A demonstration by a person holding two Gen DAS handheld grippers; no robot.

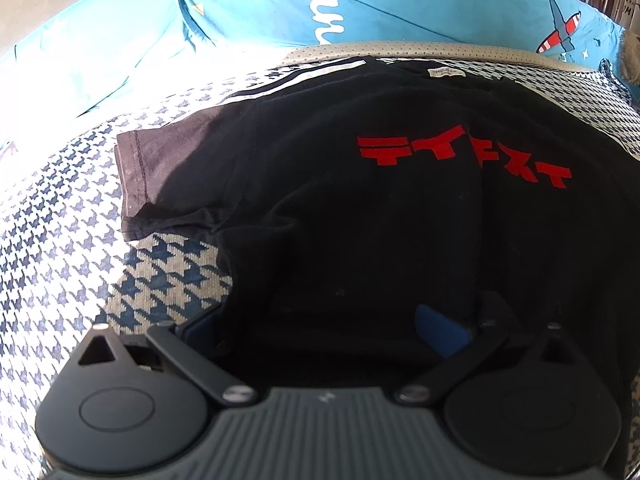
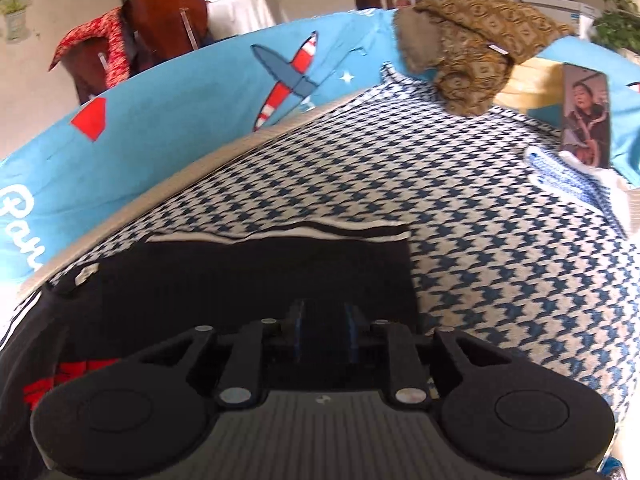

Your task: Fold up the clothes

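Black T-shirt [image 1: 360, 208] lies mostly unfolded ahead of left hand-held gripper [image 1: 320, 328], jaws spread; right hand-held gripper [image 2: 322, 332] nearly closed over its edge, grip unclear

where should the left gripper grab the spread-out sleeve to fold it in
Grip the sleeve at its stitched cuff edge, coming from the outer left side over the blanket. The cuff lies flat, free of the black shirt body, so a finger can slide under it and carry it inward.
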